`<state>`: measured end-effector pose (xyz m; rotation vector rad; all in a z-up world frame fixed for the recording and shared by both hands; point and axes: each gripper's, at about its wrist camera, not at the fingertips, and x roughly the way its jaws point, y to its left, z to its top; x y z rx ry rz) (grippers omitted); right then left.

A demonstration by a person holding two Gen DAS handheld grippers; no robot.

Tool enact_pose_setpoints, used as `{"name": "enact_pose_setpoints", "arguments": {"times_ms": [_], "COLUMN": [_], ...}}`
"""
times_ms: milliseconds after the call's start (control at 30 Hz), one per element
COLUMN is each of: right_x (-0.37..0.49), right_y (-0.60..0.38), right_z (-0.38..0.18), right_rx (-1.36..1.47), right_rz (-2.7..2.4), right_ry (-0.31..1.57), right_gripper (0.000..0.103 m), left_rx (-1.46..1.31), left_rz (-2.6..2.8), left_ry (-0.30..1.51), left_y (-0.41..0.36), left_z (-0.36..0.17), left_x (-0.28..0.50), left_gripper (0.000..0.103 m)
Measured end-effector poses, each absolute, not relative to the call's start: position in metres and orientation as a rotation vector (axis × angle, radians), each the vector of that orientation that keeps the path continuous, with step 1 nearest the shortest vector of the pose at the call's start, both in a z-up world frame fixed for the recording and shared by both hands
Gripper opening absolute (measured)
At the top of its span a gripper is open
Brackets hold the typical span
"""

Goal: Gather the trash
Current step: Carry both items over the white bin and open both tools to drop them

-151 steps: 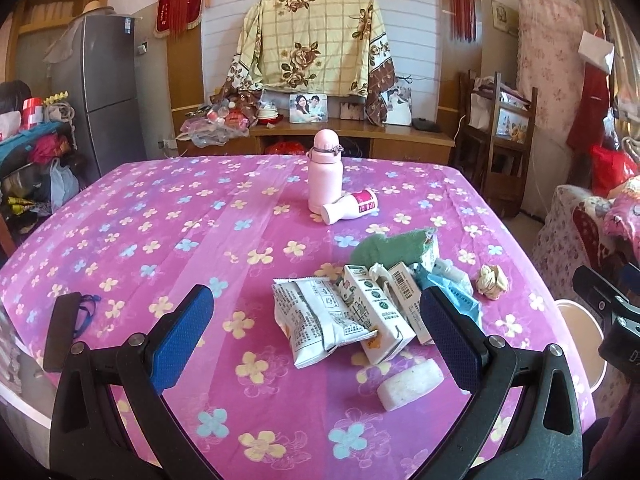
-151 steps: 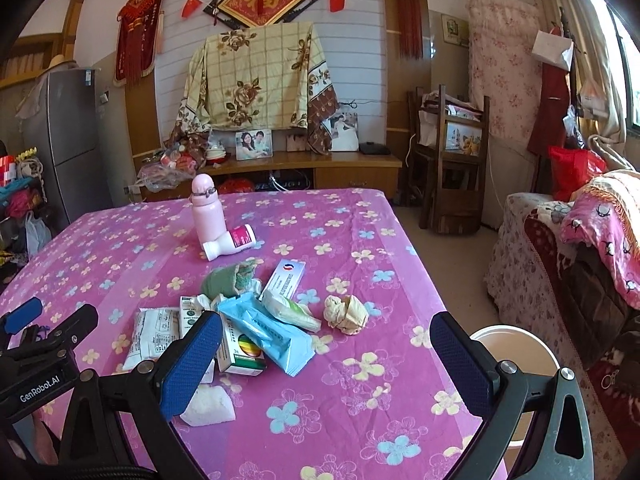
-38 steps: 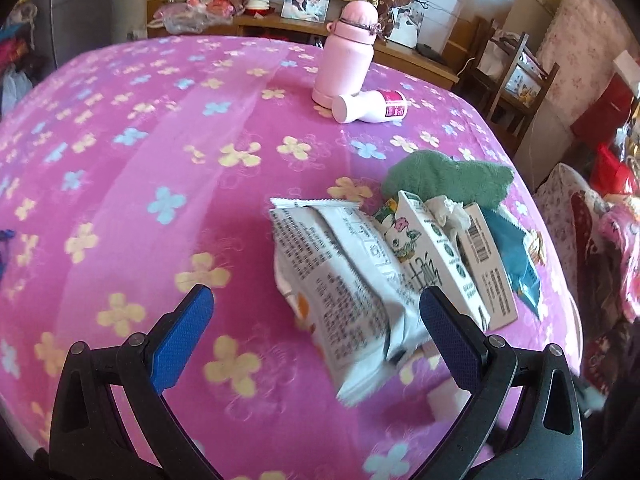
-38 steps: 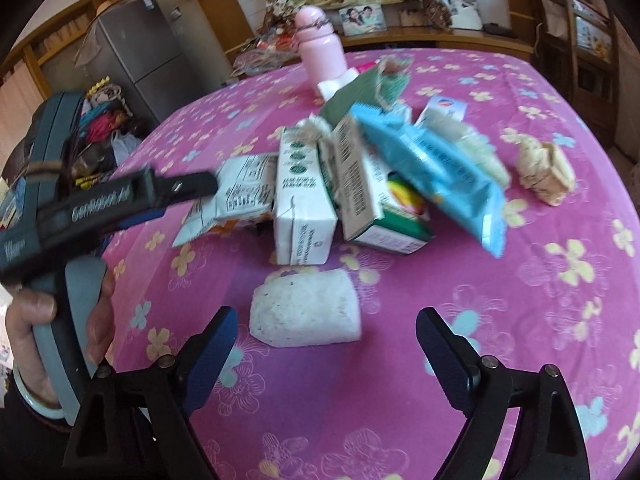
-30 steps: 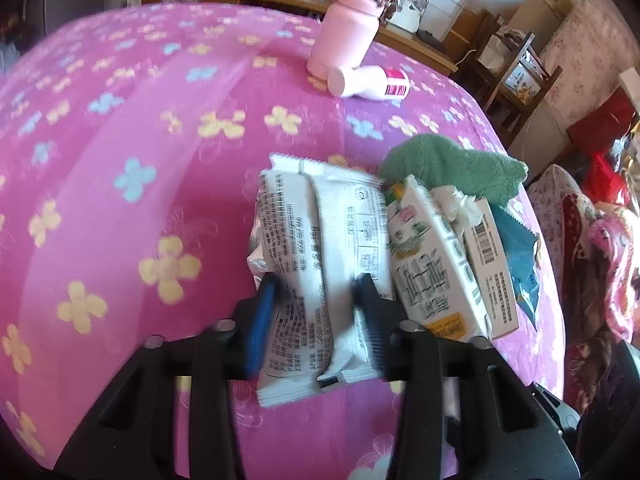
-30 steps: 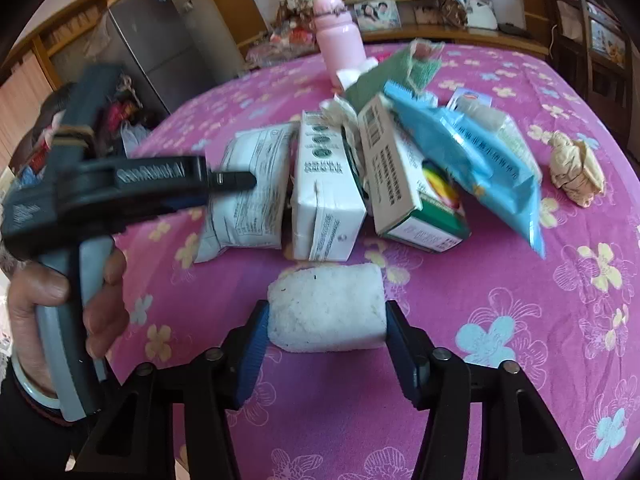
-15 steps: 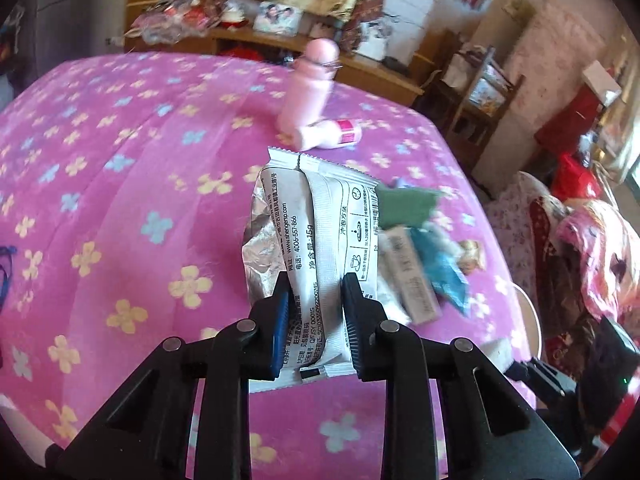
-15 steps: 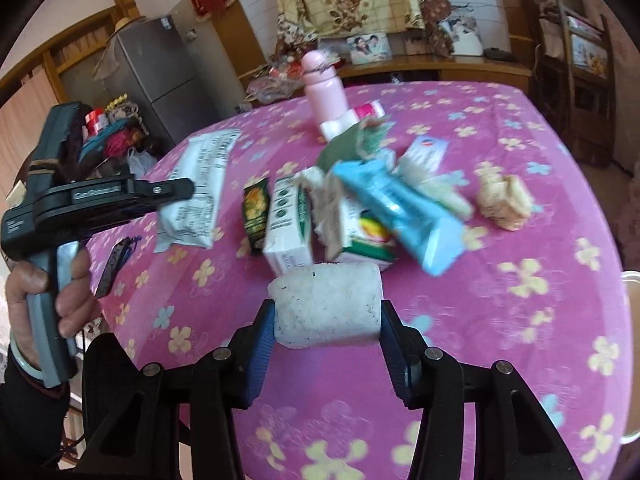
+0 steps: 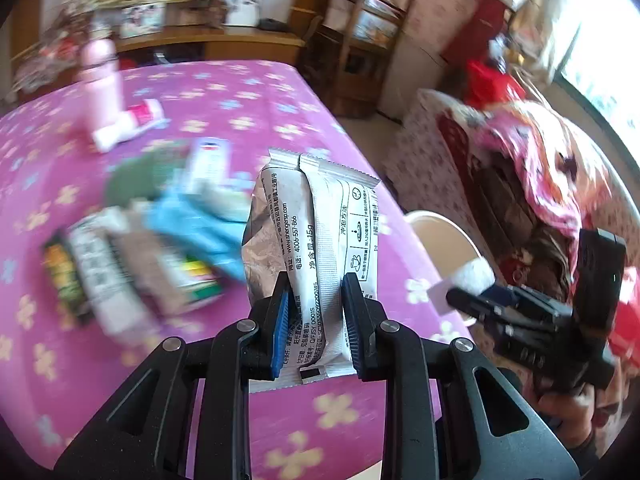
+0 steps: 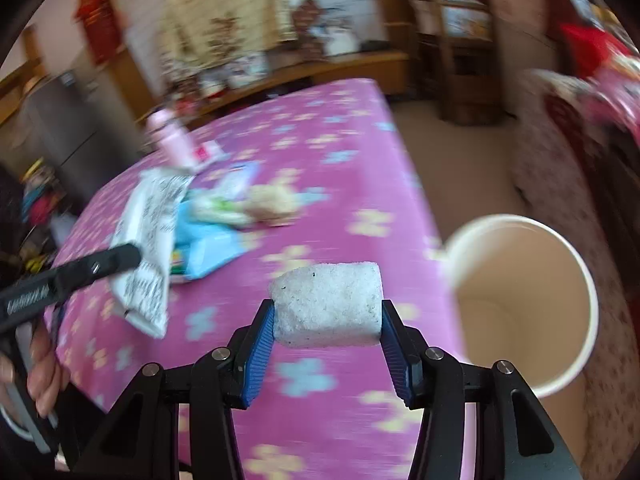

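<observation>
Both pieces are in transit to the bin: the left gripper [image 9: 314, 320] pinches a white sachet wrapper [image 9: 316, 248] above the pink floral tablecloth [image 9: 224, 92], the right gripper [image 10: 327, 338] clamps a white foam chunk [image 10: 327, 308] beside the white bin [image 10: 520, 300], so next each must reach over its rim and release.

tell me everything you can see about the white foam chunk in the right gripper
The white foam chunk is a stubby, rounded block with a grainy, porous surface and a few dark specks. It lies crosswise between the blue ribbed pads of the right gripper, which press on its two ends and hold it clear of the pink flowered tablecloth. Nothing else touches it. A cream bin stands open just to its right, beyond the table edge.
</observation>
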<state>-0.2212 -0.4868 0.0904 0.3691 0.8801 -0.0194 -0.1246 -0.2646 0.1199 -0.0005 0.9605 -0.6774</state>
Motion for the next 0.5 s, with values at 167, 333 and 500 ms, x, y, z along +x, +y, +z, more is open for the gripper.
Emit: {"name": "enact_pose_setpoints", "arguments": {"times_ms": [167,333,500], "right_x": [-0.234,-0.241,-0.246], "right_y": [-0.554,-0.606,-0.638], "right_z": [0.073,0.044,0.021], "right_rx": [0.422,0.472,0.5], "right_rz": [-0.164,-0.263,-0.329], "right_ry": [0.919,0.982,1.022], "right_gripper": [0.049,0.049,0.05], "left_rx": [0.043,0.064,0.071], "left_rz": [-0.75,-0.816,-0.841], "left_ry": [0.991,1.016,1.045], "left_y": [-0.329,-0.39,-0.436], "left_z": [0.107,0.095,0.078], "left_x": [-0.126,-0.125,-0.123], "left_gripper": [0.023,0.023,0.023]}}
